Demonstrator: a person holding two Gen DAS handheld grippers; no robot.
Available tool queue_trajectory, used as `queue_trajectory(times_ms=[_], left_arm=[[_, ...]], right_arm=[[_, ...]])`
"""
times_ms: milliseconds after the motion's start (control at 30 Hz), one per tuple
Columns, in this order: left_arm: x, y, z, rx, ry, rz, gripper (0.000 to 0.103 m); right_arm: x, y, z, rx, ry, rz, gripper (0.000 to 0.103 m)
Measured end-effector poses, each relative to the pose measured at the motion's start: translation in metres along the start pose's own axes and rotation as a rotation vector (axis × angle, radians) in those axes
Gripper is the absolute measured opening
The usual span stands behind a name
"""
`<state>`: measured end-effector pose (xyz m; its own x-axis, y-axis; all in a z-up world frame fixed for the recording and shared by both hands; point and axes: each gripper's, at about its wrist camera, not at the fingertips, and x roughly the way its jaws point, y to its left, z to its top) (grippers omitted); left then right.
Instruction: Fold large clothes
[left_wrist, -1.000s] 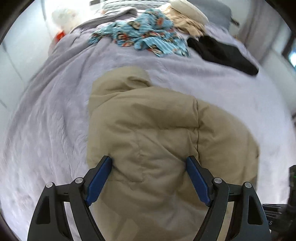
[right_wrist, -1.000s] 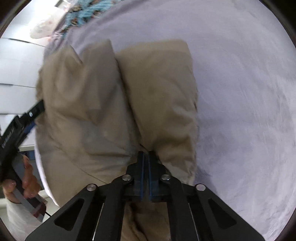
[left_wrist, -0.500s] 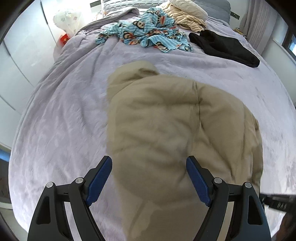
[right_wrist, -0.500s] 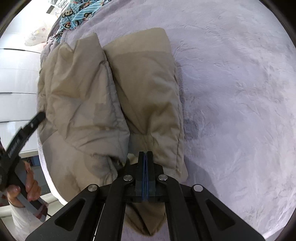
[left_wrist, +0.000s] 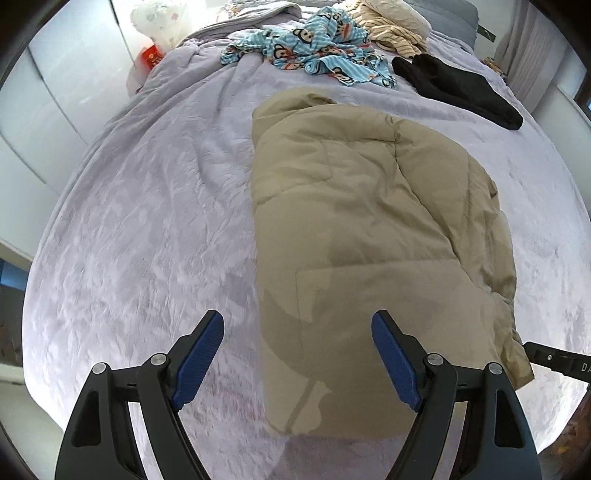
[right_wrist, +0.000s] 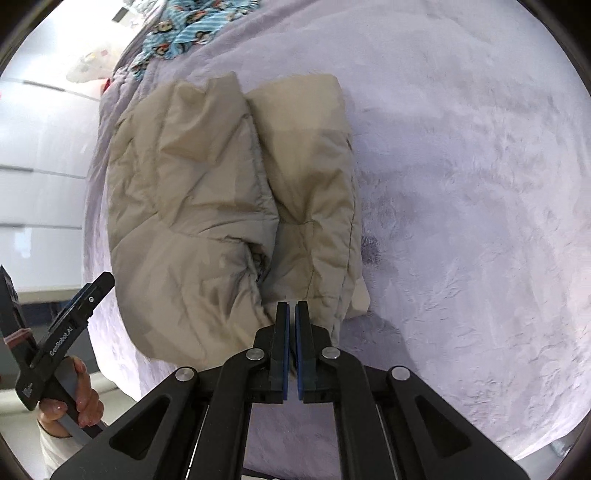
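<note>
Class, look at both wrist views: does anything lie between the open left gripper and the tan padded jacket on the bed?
Nothing visible does. The left gripper hangs with jaws open over the tan jacket, only air between them. The other clothes lie beyond it.

One tan jacket, three other garments, two grippers, one bed.
</note>
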<state>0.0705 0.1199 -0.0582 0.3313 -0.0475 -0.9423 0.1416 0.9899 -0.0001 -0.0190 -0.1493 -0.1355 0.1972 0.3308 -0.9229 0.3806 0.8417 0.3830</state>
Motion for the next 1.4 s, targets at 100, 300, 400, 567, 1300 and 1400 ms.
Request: queue_trajectory(times_ms=[100, 300, 400, 567, 1300, 1400], left_arm=[[-0.011, -0.002, -0.009, -0.024, -0.003, 0.010, 0.087], [-0.039, -0.012, -0.033, -0.056, -0.024, 0.012, 0.103], [-0.054, -0.020, -0.043, -0.055, -0.033, 0.022, 0.103], [-0.089, -0.028, -0.054, -0.056, -0.096, 0.042, 0.103], [-0.151, -0.014, -0.058, -0.118, -0.230, 0.076, 0.103], [-0.151, -0.014, -0.057, -0.118, -0.229, 0.077, 0.103]], right_arm=[[-0.011, 0.002, -0.007, -0.031, -0.017, 0.002, 0.004], [-0.030, 0.007, -0.021, -0.065, -0.048, -0.013, 0.004], [-0.044, 0.010, -0.033, -0.092, -0.075, -0.048, 0.004], [-0.069, 0.027, -0.044, -0.151, -0.151, -0.127, 0.080], [-0.134, 0.092, -0.060, -0.294, -0.500, -0.249, 0.103], [-0.134, 0.094, -0.062, -0.294, -0.501, -0.252, 0.103]])
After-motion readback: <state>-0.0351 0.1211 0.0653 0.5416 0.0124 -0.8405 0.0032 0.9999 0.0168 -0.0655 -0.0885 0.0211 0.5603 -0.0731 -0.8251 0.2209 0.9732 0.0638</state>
